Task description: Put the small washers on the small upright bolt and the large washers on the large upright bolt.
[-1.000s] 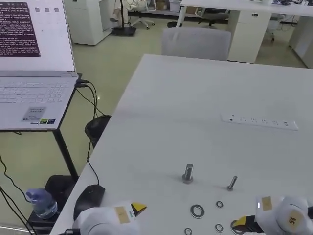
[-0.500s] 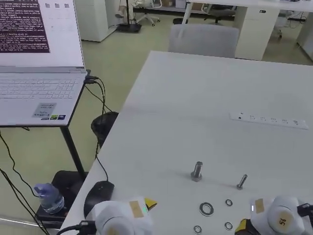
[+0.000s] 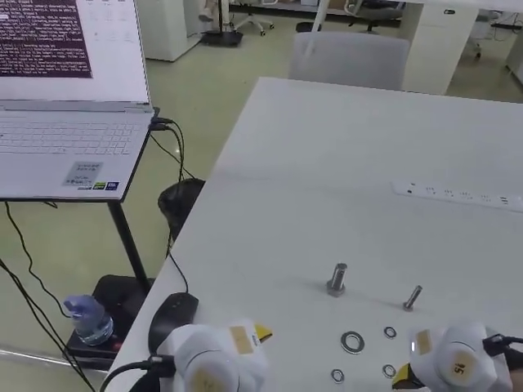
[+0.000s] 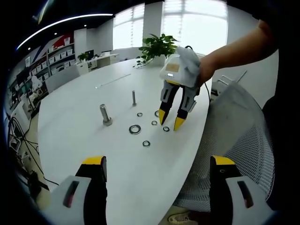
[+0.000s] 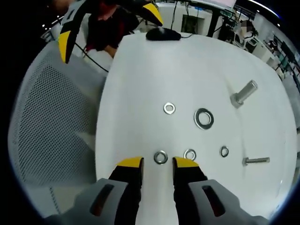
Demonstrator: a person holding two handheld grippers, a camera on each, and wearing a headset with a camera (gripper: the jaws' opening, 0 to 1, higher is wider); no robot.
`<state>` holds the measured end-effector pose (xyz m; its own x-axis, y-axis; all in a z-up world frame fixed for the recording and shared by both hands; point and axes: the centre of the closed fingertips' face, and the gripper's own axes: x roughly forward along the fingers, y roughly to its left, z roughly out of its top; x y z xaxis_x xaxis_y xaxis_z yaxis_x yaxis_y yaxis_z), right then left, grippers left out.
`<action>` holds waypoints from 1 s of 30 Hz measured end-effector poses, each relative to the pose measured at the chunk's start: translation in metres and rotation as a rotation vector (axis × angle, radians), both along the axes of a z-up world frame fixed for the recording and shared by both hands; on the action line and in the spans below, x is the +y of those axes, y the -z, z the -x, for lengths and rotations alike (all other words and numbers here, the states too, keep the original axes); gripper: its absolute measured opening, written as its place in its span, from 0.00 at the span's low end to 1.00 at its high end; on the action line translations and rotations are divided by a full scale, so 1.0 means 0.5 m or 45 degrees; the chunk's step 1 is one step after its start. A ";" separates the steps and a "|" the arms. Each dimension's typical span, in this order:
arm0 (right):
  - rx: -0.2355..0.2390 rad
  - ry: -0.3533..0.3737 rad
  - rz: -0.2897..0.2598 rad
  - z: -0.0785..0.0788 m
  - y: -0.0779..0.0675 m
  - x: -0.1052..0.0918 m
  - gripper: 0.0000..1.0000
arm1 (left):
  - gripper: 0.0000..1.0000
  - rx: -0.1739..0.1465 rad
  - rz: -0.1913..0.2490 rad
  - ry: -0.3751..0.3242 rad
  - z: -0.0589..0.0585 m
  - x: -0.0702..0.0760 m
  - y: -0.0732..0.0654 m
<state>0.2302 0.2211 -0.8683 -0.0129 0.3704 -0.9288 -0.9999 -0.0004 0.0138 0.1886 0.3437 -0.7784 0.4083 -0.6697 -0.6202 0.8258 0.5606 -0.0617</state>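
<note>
The left tongs (image 4: 157,162) are being held wide open and the right tongs (image 5: 158,163) barely open, both empty, while all washers (image 5: 196,118) are being left on the worktop (image 5: 140,70), off both bolts (image 5: 243,93).

The head view looks from high up, forward and down over the white table (image 3: 343,147). It is far enough back to take in a laptop (image 3: 65,131) off to the left. The left gripper view sits lower, just off the table's near edge, and looks across the top, with the right gripper (image 4: 170,121) in front of it. The right gripper view hangs close over the table and looks almost straight down. All three see the large bolt (image 3: 337,279), the small bolt (image 3: 412,297) and the washers (image 3: 353,341) lying near them.
</note>
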 end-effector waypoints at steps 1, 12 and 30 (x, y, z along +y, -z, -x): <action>-0.001 -0.007 0.007 0.001 0.001 0.000 0.26 | 0.91 0.002 0.003 0.000 0.000 -0.001 0.000; -0.031 -0.035 0.059 -0.005 0.012 -0.002 0.24 | 0.90 -0.008 0.018 0.001 -0.009 0.004 -0.006; -0.044 -0.025 0.095 -0.014 0.014 -0.008 0.15 | 0.86 0.002 0.014 0.022 0.000 0.001 -0.005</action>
<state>0.2374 0.2172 -0.8752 0.0133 0.3000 -0.9538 -0.9996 -0.0205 -0.0204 0.1885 0.3445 -0.7757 0.3956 -0.6833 -0.6137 0.8352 0.5456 -0.0691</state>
